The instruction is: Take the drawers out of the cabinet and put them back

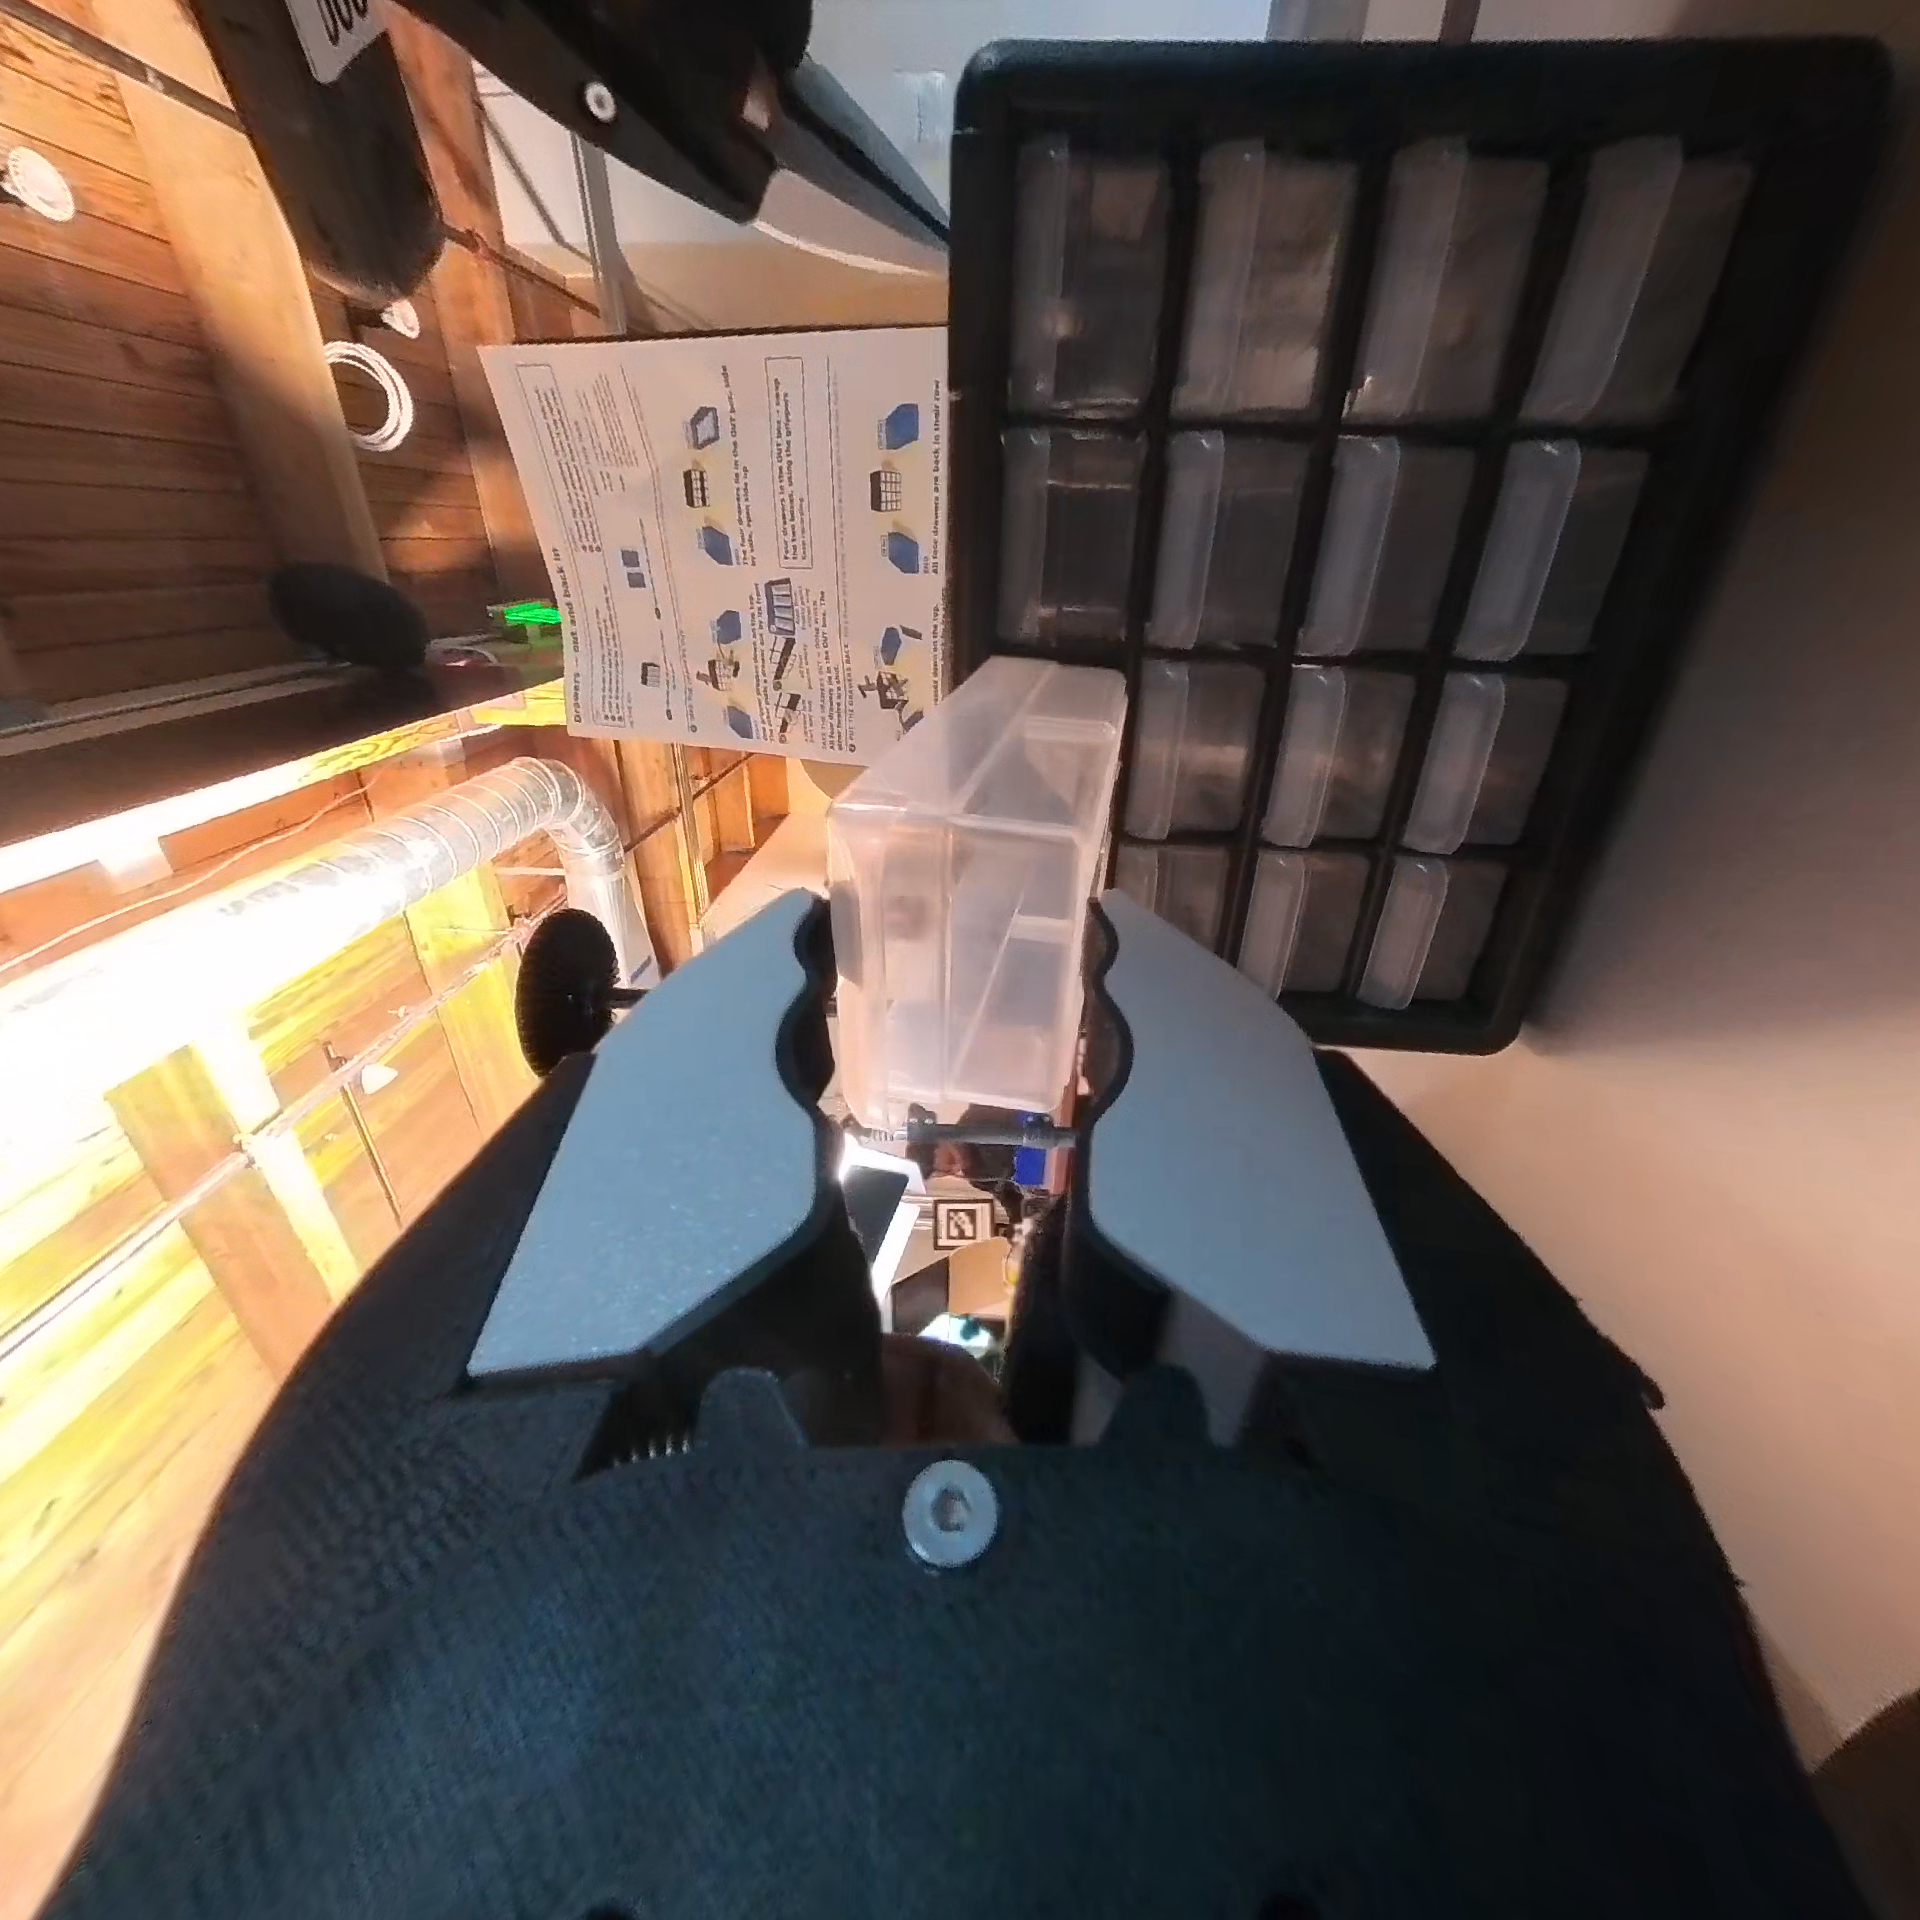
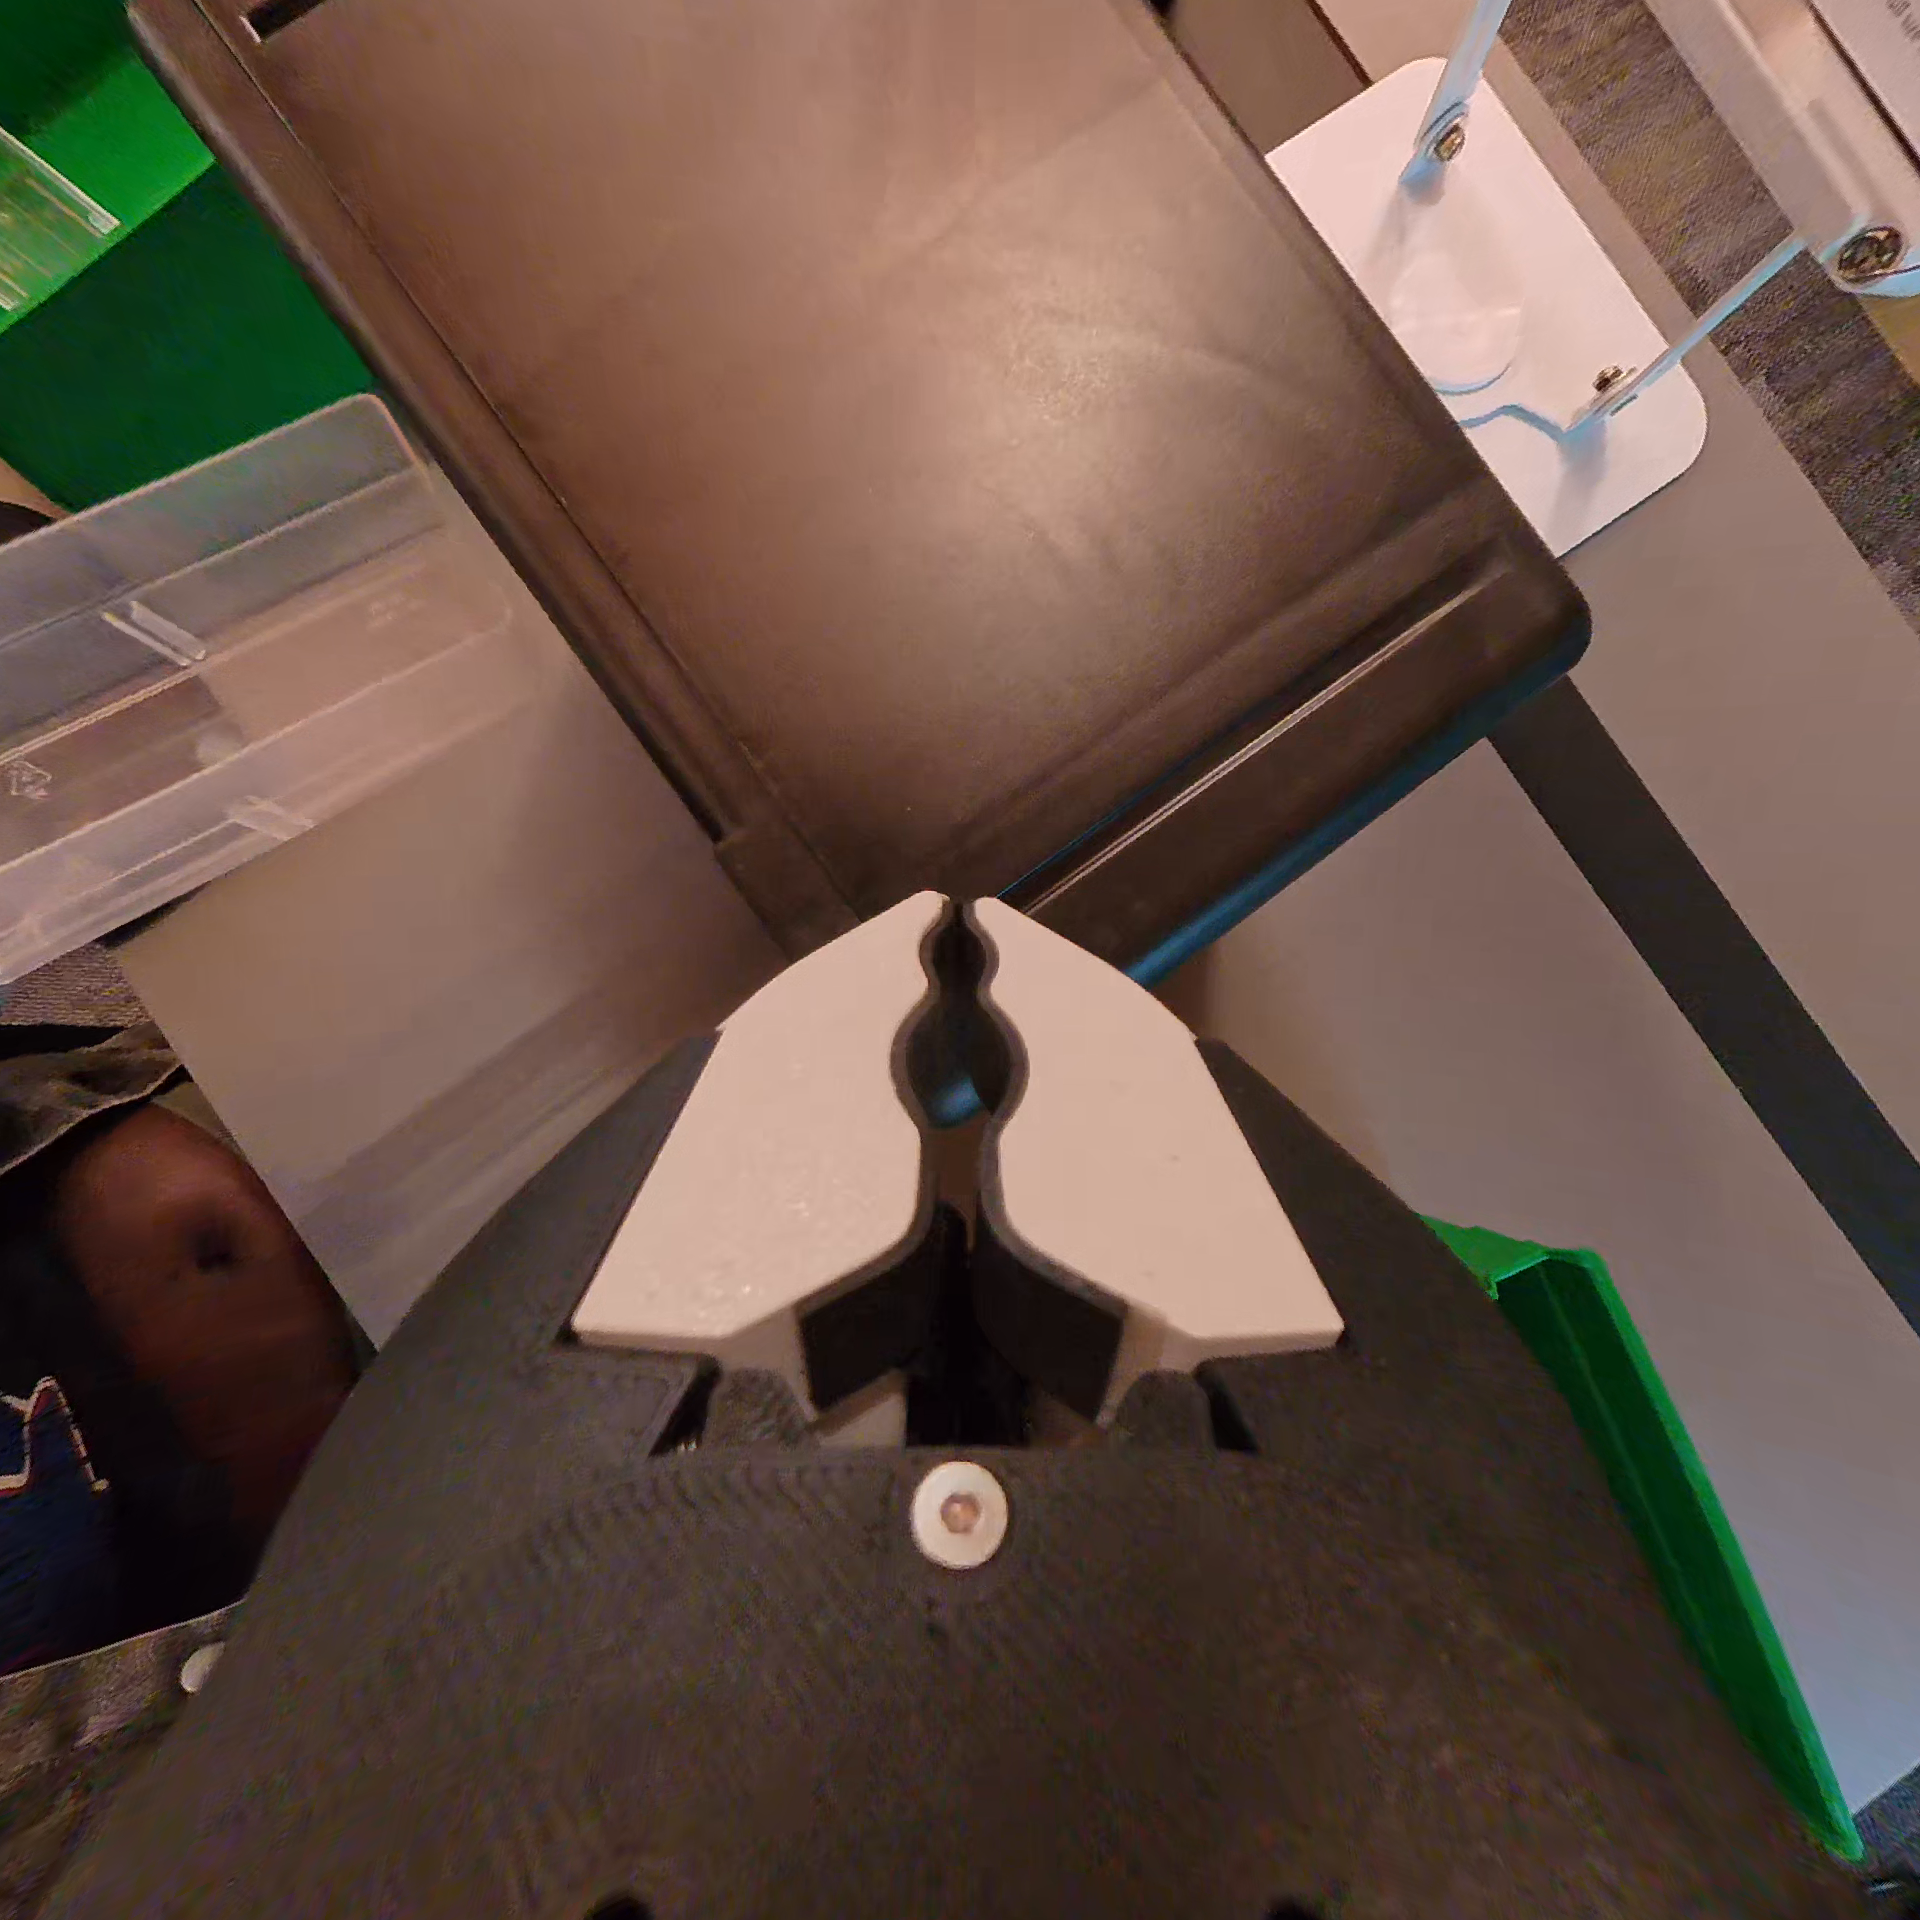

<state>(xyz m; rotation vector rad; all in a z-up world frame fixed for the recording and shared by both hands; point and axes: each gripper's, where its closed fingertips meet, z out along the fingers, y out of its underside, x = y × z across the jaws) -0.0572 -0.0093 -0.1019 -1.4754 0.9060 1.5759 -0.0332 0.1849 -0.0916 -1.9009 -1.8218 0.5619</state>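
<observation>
left gripper (image 1: 954,971): jaws part-spread, clamped on the near end of a clear drawer, one silver finger on each side wall
clear drawer (image 1: 971,883): transparent plastic, partly pulled out of the cabinet; far end at a slot in the cabinet's edge column, near end between the jaws; interior divider visible; contents cannot be told
cabinet (image 1: 1340,582): black plastic small-parts cabinet, grid of clear drawers, the rest pushed in; left wrist view is rolled sideways, so the rows run as columns
cabinet from right wrist view: dark flat outer panel (image 2: 883,436) fills the middle of the view, raised rim along its edges
right gripper (image 2: 961,914): jaws closed with only a thin slit between the white fingers, nothing gripped; tips sit just at the cabinet's corner edge, contact cannot be told
second drawer (image 2: 218,655): clear plastic, seen at the left of the right wrist view, beside the cabinet
green bin (image 2: 1662,1496): bright green plastic wall at lower right of the right wrist view
bench (image 2: 1714,935): pale surface under the cabinet
instruction sheet (image 1: 727,540): white printed page with small diagrams and text, standing beside the cabinet
white stand base (image 2: 1507,343): flat white plate with thin metal legs, behind the cabinet
writing: printed sheet and a white tag at the top left of the left wrist view; no brand seen on cabinet or drawers
background: wooden wall, silver flexible duct (image 1: 436,862)
</observation>
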